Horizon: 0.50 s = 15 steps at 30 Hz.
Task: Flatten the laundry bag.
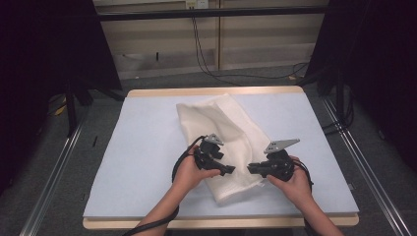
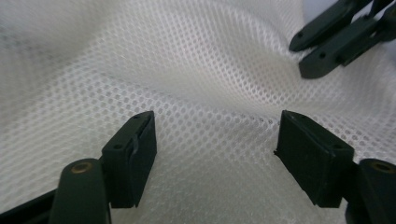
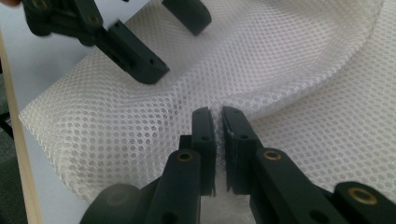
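— Where did we find the white mesh cloth [image 1: 227, 142] at that moment?

— It lay folded on the pale blue table mat [image 1: 142, 147], running from the far middle of the mat down toward our edge, its near end between our two hands. In the left gripper view the mesh cloth [image 2: 196, 70] was rumpled into soft ridges.

— And what did our left gripper [image 1: 229, 170] do?

— Its jaws stood wide apart over the cloth. In its own view the left gripper [image 2: 215, 140] had mesh showing in the gap between the two pads, but neither pad pressed on it. We saw the same gripper from the other side [image 3: 161, 42], hanging above the fabric with the jaws spread.

— The right gripper [image 1: 251, 168]?

— We had it pinched on the cloth. In its own view the right gripper [image 3: 218, 122] had its jaws drawn nearly together, with a raised fold of mesh [image 3: 261, 70] caught in the thin gap between them. From the left gripper view it appeared at the top right [image 2: 303, 58], its tips down on the fabric.

— How did the two stand to each other?

— Tips facing, near one another, both over the cloth's near end.
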### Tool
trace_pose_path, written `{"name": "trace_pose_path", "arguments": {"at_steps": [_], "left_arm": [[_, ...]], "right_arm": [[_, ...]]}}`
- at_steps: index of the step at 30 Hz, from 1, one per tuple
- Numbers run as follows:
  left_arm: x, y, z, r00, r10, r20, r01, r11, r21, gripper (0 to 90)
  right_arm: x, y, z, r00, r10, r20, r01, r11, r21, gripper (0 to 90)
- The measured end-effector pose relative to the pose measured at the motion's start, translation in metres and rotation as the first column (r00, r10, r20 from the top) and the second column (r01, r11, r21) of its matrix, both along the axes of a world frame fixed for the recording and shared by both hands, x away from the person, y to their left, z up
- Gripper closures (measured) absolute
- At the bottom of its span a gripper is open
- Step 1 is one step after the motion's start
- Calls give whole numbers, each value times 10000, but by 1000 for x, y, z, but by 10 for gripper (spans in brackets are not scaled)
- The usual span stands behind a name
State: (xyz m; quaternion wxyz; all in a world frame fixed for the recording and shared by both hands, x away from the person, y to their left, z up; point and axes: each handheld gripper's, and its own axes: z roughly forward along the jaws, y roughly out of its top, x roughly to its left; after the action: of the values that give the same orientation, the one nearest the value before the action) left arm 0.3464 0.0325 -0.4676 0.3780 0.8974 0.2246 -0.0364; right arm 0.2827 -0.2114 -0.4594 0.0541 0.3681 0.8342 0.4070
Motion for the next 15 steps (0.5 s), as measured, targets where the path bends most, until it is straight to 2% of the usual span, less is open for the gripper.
{"name": "trace_pose_path", "arguments": {"at_steps": [1, 3, 4, 5, 6, 8, 9, 10, 11, 12, 13, 14, 15], "left_arm": [[-1, -2, -2, 9998, -161, 88, 158, 9991, 392, 319], [-2, -3, -3, 9994, -252, 226, 242, 9986, 463, 332], [-3, -5, -4, 9991, -144, 399, 124, 9987, 502, 361], [-4, -7, -2, 9984, -160, 549, 116, 9968, 793, 392], [-4, -8, -1, 9964, -454, 718, 370, 9927, 1145, 406], [-7, -11, -1, 9949, -442, 901, 317, 9902, 1361, 442], [-8, -13, 0, 9939, -565, 942, 434, 9898, 1358, 482], [-9, -14, 0, 9931, -486, 1069, 328, 9889, 1448, 591], [-9, -14, 0, 9931, -486, 1069, 328, 9889, 1448, 614], [-10, -15, -1, 9944, -207, 1033, 70, 9912, 1321, 622], [-9, -13, 1, 9912, -478, 1236, 281, 9872, 1568, 668], [-9, -13, 0, 9944, -367, 994, 233, 9910, 1320, 803], [-9, -12, -1, 9949, -379, 938, 255, 9911, 1304, 837]], "right_arm": [[0, -1, 0, 10000, -8, -50, 8, 10000, 5, 839], [0, -1, 0, 10000, -33, -78, 33, 10000, 3, 839], [1, -2, 0, 10000, -22, 12, 22, 10000, 34, 840], [0, -3, 0, 10000, -51, -65, 51, 10000, 65, 839], [0, -3, -1, 10000, -51, -65, 51, 9999, 90, 839], [0, -3, -1, 10000, -75, -63, 76, 10000, 50, 838], [1, -3, -2, 10000, -82, -50, 82, 9999, 59, 837], [1, -3, -2, 9999, -95, -39, 96, 9999, 69, 837], [1, -3, -2, 9999, -97, -70, 97, 9999, 111, 836], [1, -3, -3, 9999, -125, -62, 125, 9999, 86, 835], [1, -3, -3, 9999, -128, -74, 129, 9999, 67, 833], [1, -3, -3, 9999, -158, -47, 158, 9998, 80, 830], [1, -4, -3, 9999, -144, -71, 144, 9999, 80, 829]]}}
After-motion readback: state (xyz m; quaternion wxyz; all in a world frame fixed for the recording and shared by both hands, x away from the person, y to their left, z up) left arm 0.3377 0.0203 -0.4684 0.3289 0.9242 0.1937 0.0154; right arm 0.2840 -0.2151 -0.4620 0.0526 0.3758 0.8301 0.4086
